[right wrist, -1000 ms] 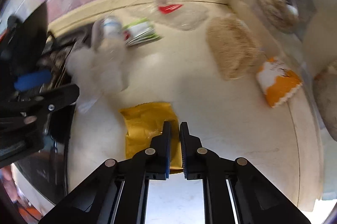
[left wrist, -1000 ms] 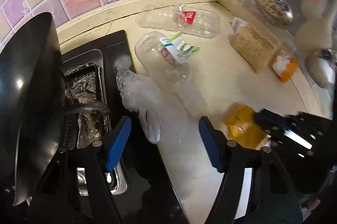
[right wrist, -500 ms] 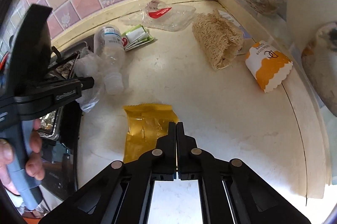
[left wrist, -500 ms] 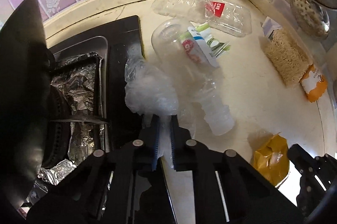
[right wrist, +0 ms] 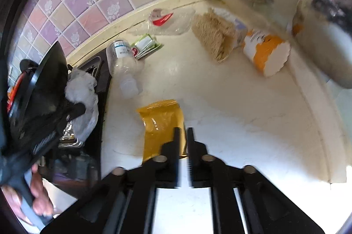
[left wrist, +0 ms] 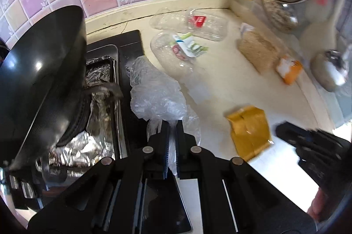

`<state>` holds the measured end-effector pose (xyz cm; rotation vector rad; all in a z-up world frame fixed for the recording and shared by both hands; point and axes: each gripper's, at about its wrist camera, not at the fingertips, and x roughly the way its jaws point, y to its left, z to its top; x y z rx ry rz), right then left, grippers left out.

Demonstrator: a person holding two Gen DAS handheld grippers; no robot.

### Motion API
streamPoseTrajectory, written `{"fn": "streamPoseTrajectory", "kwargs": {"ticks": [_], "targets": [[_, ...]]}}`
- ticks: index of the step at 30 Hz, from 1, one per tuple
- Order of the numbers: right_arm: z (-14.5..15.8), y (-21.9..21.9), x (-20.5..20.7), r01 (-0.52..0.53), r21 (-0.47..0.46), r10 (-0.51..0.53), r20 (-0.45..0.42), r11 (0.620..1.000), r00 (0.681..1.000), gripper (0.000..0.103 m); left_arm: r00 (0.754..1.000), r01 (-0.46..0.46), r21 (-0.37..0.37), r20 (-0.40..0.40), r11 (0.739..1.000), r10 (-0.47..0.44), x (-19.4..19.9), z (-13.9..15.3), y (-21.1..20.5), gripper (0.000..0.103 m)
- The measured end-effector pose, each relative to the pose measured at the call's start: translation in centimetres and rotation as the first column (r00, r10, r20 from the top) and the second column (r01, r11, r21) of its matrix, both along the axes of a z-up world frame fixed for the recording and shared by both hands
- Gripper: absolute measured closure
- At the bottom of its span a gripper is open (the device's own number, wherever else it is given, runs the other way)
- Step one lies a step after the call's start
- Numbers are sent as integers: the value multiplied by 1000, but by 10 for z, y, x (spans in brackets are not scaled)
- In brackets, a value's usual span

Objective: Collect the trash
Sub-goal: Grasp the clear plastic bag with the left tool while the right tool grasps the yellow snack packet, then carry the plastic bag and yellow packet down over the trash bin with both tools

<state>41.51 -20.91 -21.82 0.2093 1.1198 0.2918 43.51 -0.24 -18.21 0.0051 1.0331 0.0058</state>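
The left gripper, wide open a second ago, is now clamped on the crumpled clear plastic bag. The right gripper, previously closed over the yellow wrapper, is now opening above it.

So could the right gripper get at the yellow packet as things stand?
Probably yes: the right gripper, its jaws opening, sits just over the yellow packet, which lies flat on the counter with nothing on top.

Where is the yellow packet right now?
The yellow packet lies flat on the cream countertop, just ahead of the right tongs in the right wrist view. The clear plastic bottle lies beyond it, toward the tiled wall.
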Motion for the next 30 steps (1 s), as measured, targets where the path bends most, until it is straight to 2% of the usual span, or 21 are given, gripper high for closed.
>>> {"fn": "streamPoseTrajectory", "kwargs": {"ticks": [1, 2, 4, 11, 12, 14, 16, 17, 20, 24, 30], "targets": [[0, 3, 0, 6, -13, -6, 17, 1000, 1000, 36, 1000, 3, -5, 3, 1000, -3, -5, 3, 0, 100], [1, 7, 0, 8, -31, -7, 41, 999, 999, 31, 1000, 6, -12, 3, 1000, -6, -10, 4, 0, 100], [0, 19, 4, -13, -76, 18, 65, 997, 998, 29, 1000, 15, -35, 5, 999, -15, -21, 10, 1, 100], [-30, 72, 17, -105, -271, 121, 41, 957, 992, 30, 999, 41, -65, 5, 997, -41, -54, 27, 8, 100], [-34, 77, 17, -111, -298, 129, 39, 948, 991, 35, 999, 45, -66, 6, 997, -45, -60, 30, 9, 100], [-35, 83, 14, -108, -330, 140, 74, 938, 987, 36, 999, 49, -67, 10, 997, -48, -66, 34, 11, 100], [-35, 85, 14, -107, -310, 136, 74, 945, 988, 49, 999, 50, -69, 12, 996, -49, -72, 37, 12, 100], [-34, 86, 13, -106, -315, 135, 72, 943, 988, 50, 999, 50, -68, 14, 996, -49, -75, 39, 13, 100], [-33, 89, 11, -111, -325, 143, 77, 939, 987, 61, 999, 40, -55, 20, 998, -39, -84, 43, 15, 100], [-30, 87, 2, -128, -319, 159, 74, 939, 984, 87, 1000, 18, -39, 24, 999, -17, -94, 46, 18, 100], [-23, 75, -31, -135, -294, 160, 61, 946, 985, 88, 1000, -11, -24, 29, 1000, 11, -117, 48, 20, 100]]}}
